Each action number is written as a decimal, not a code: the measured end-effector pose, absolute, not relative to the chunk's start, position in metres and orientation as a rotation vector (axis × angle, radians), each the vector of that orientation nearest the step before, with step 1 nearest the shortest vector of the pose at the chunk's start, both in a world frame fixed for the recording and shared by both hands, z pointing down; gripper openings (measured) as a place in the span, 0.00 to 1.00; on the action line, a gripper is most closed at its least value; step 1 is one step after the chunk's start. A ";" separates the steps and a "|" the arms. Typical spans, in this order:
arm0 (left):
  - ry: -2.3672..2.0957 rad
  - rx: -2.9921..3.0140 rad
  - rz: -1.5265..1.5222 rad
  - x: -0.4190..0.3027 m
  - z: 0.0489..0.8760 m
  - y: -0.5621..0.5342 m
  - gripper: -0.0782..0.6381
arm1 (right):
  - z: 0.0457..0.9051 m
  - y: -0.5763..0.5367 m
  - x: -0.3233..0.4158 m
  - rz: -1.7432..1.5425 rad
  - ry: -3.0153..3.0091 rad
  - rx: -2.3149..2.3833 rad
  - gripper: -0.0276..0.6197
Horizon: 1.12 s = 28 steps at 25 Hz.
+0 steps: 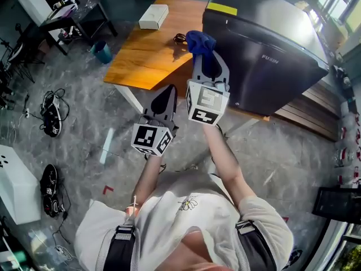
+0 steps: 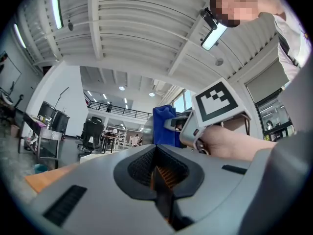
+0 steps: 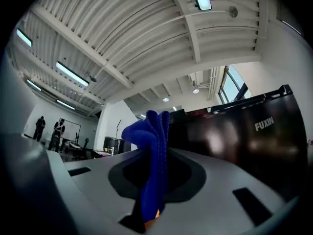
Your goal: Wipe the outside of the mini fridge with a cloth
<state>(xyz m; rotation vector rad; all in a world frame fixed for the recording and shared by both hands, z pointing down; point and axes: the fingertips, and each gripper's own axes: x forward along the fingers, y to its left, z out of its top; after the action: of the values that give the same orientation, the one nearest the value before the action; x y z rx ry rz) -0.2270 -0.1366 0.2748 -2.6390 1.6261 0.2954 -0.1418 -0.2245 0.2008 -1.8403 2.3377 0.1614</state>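
The black mini fridge (image 1: 265,49) stands on a wooden table (image 1: 146,55); its dark side with white lettering fills the right of the right gripper view (image 3: 244,141). My right gripper (image 1: 202,54) is shut on a blue cloth (image 1: 200,40), held up close to the fridge's left front corner. The cloth (image 3: 152,136) stands upright between the jaws of the right gripper (image 3: 154,185). My left gripper (image 1: 167,92) hangs lower and to the left, off the table's edge. The left gripper (image 2: 157,177) is shut with nothing in it. Beyond its jaws the cloth (image 2: 163,126) shows.
A white box (image 1: 153,17) and a black cable (image 1: 179,38) lie on the table. On the floor are a teal bin (image 1: 102,52), shoes and cables (image 1: 52,119), and a white case (image 1: 14,185). A dark desk (image 1: 84,10) stands far left.
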 end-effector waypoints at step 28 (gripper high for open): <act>1.642 -2.680 0.283 -0.162 0.288 -0.143 0.12 | 0.214 -0.218 -0.051 0.536 2.243 -2.069 0.14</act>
<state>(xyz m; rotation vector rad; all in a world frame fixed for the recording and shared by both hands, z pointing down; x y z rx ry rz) -0.1620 -0.1434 0.2880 -2.6799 1.6424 0.2832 -0.0506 -0.2180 0.2144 -2.0693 2.2431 0.5358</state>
